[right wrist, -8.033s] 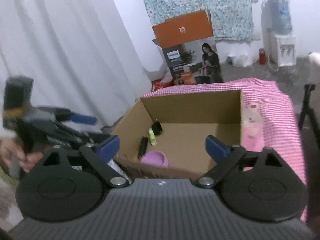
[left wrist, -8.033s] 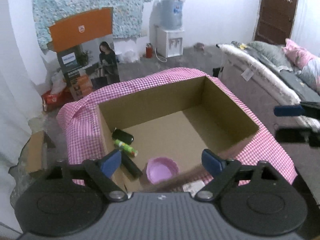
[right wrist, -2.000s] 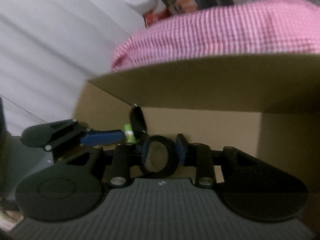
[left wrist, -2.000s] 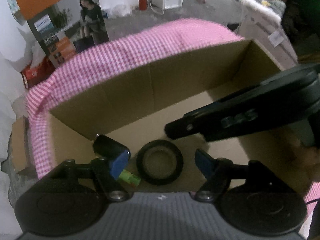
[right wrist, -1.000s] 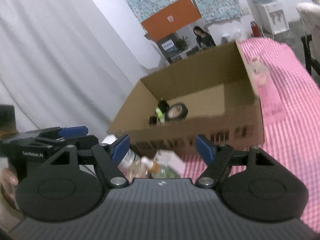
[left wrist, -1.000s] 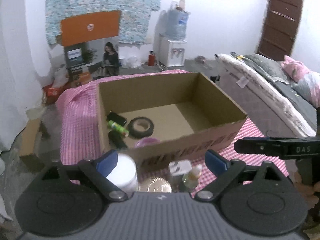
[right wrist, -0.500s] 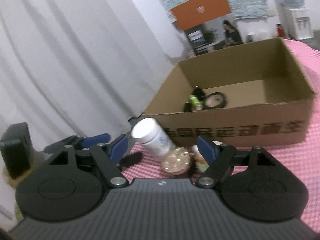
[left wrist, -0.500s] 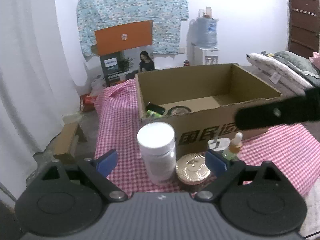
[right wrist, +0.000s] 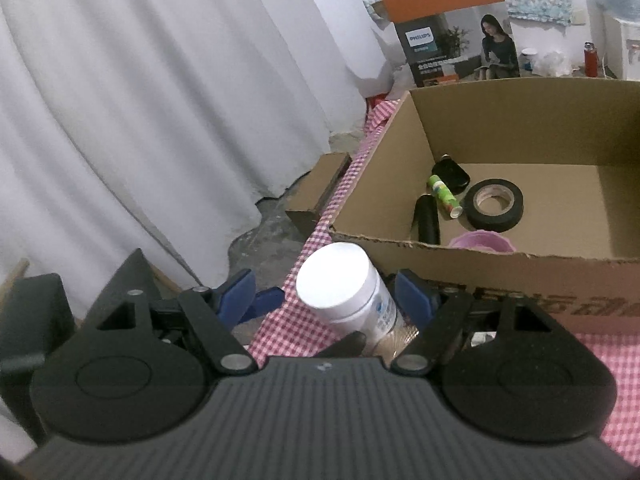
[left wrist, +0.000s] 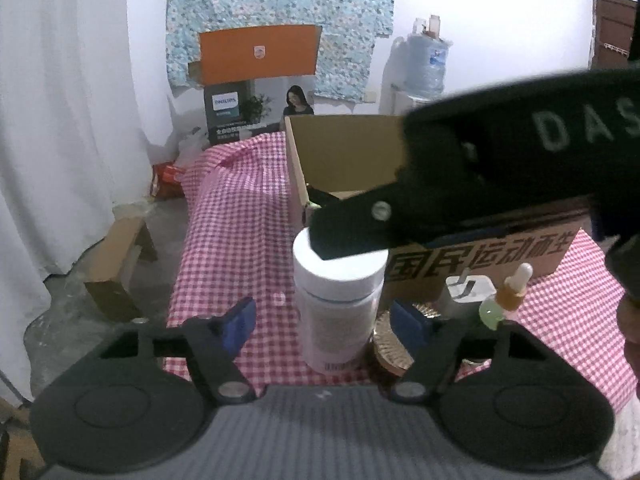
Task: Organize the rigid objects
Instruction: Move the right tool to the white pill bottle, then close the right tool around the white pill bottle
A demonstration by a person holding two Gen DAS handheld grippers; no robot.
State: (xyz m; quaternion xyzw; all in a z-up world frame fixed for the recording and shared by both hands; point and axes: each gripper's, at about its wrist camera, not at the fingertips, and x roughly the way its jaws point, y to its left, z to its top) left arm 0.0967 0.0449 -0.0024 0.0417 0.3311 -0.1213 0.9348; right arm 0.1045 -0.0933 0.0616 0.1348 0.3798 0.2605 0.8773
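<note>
Blue pads of the left gripper flank the white pill bottle; the jaws are closing around it, a gap still showing at the 9 o'clock pad, contact at the 3 o'clock pad unclear. Right gripper fingers stand spread on either side of the same bottle's white cap without pressing it, and one of its black arms crosses the left camera's view over the cap.

One bottle stands upright on the pink checked cloth, just outside the cardboard box's near wall. At 3 o'clock from it, in the left view, sit one gold round lid, one white plug and one small dropper bottle, crowded between bottle and box. Toward 9 o'clock the cloth lies bare up to the table edge.

Inside the box, near its 9 o'clock corner: one black tape roll, one green tube, two black items, one purple bowl against the near wall. From 12 to 3 o'clock the box floor is bare.
</note>
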